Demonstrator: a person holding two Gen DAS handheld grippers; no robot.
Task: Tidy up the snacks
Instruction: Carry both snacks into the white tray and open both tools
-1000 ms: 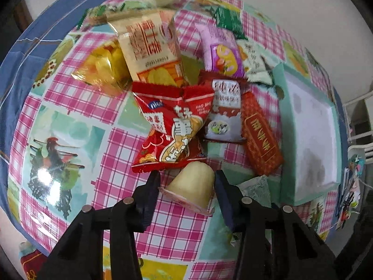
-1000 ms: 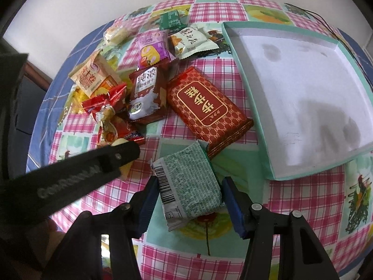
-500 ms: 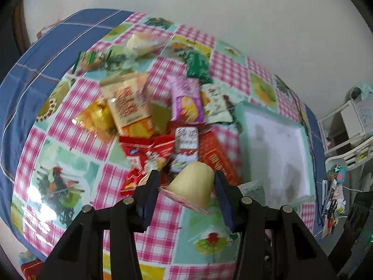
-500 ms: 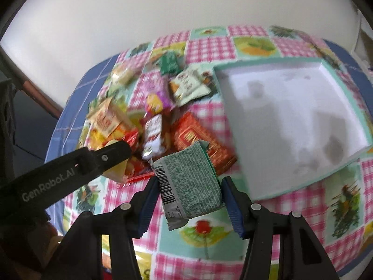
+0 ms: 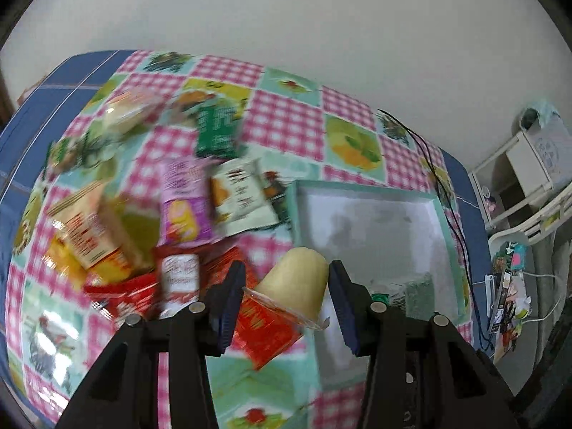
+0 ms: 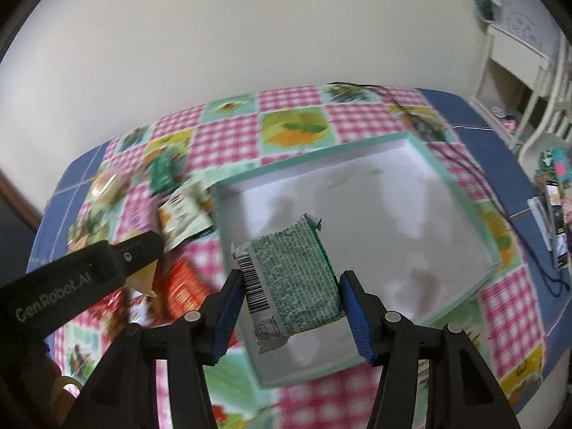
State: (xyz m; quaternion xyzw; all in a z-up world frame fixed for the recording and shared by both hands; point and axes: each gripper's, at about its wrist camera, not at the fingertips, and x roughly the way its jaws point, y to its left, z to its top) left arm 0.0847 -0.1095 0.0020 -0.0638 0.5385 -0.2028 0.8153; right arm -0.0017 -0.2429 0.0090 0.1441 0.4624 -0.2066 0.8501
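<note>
My left gripper (image 5: pixel 286 295) is clamped on a pale yellow jelly cup (image 5: pixel 298 280), its fingers (image 5: pixel 228 302) pressing both sides, the cup tilted with its sealed lid toward the camera. The cup hangs in the air over the near left corner of the teal box (image 5: pixel 443 221). My right gripper (image 6: pixel 291 295) is clamped on a green printed snack packet (image 6: pixel 295 282), barcode end on the left, its fingers (image 6: pixel 352 307) squeezing both long edges. The packet hangs above the white inside of the box (image 6: pixel 461 196), near its front left part.

The box lies open on the table (image 6: pixel 228 136), which has a pink checked cloth with fruit squares. The other snacks are piled left of the box: a red patterned packet (image 5: pixel 264 329) just beside its near corner, a purple packet (image 5: pixel 182 207), a white packet (image 5: pixel 243 196) touching the box's far left corner, a dark green packet (image 5: pixel 216 128), a beige chip bag (image 5: pixel 87 236). All are blurred, so I cannot read the labels. In the right wrist view the left gripper's black arm (image 6: pixel 78 279) crosses the lower left.
</note>
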